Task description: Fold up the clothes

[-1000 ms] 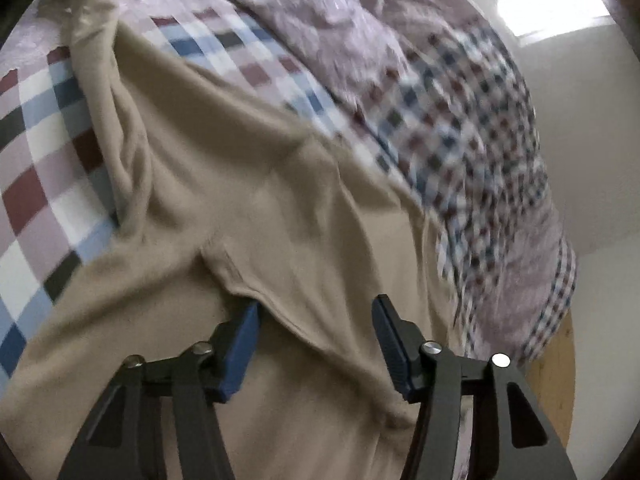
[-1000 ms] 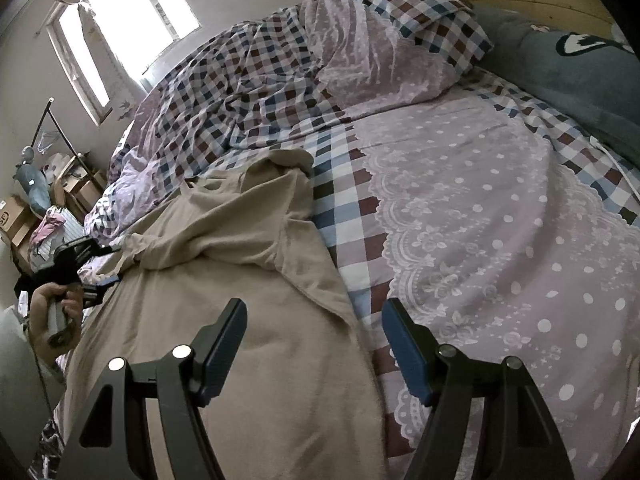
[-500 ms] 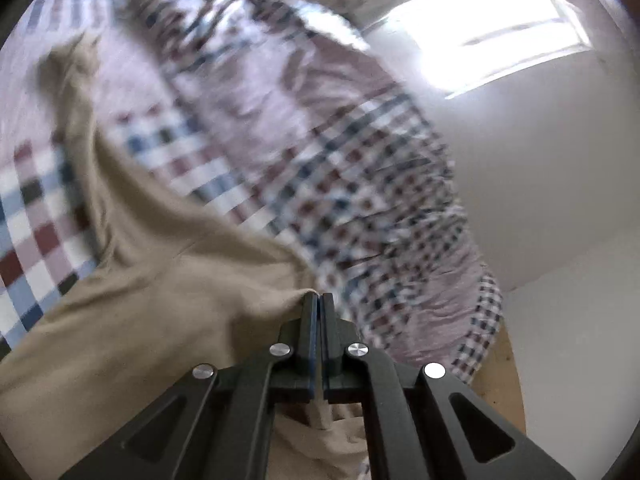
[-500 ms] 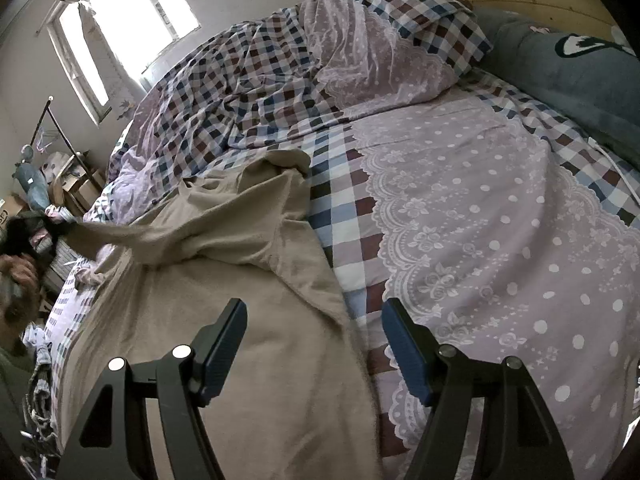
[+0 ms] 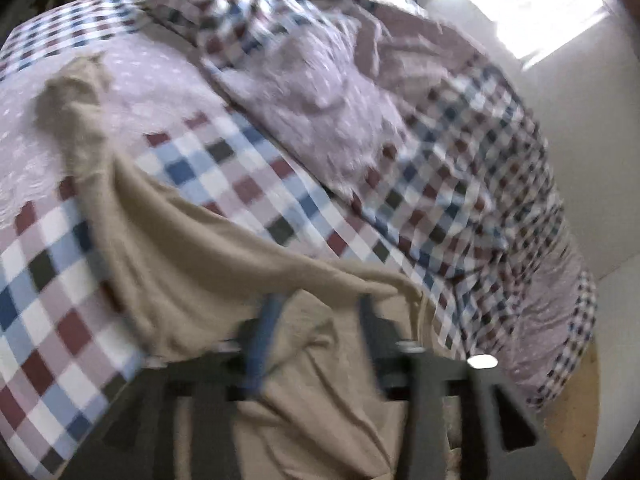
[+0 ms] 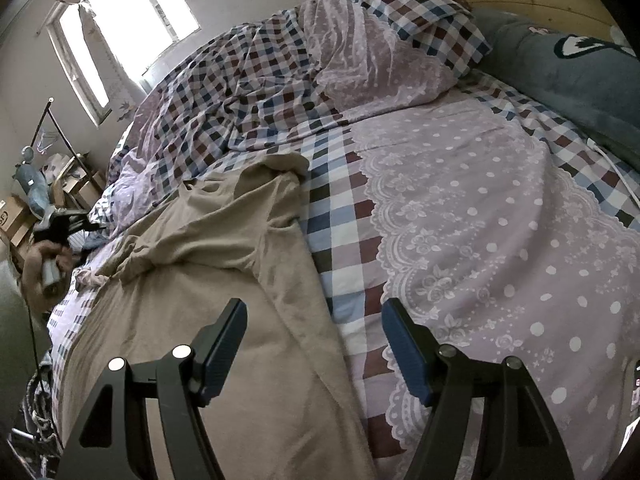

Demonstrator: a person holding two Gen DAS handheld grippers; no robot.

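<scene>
A bed [image 6: 500, 208] with a checked and dotted lilac cover fills a bedroom lit by a window [image 6: 120, 28]. A beige garment [image 6: 208, 292] lies spread across the bed's near left part, one sleeve [image 6: 168, 256] crumpled toward the edge. The left gripper [image 5: 316, 328] is blurred above the cloth, its jaws opening, with nothing pinched between them. The right gripper [image 6: 314, 344] hovers wide and empty over the garment's right edge. A hand [image 6: 40, 268] holds the left tool at the bedside.
</scene>
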